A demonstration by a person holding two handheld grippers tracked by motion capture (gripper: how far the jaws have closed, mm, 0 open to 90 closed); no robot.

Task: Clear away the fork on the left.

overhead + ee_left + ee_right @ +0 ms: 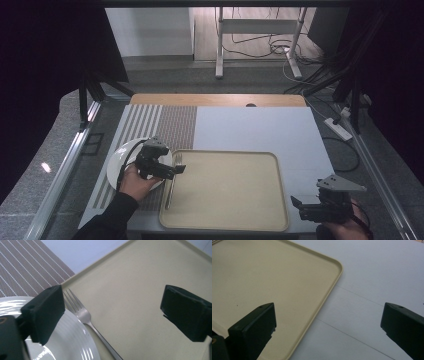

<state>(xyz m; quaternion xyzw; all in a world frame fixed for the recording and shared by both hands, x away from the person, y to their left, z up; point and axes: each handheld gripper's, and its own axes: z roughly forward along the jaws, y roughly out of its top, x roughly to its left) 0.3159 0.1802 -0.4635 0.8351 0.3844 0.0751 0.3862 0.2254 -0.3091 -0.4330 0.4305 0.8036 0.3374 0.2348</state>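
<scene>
A lab-style recording bay is showing itself here: black curtains (45, 60) are hanging on both sides of an aluminium-framed table (260, 127), while beyond both grippers loose cables (260, 47) and a power strip (338, 128) are lying on grey carpet by a desk frame (260, 30).

Overhead view forward-down; gripper views close, sharing tray (225, 220).

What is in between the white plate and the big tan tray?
A metal fork lies between the white plate and the tan tray, along the tray's left edge. The left gripper view shows its tines beside the plate's rim.
</scene>
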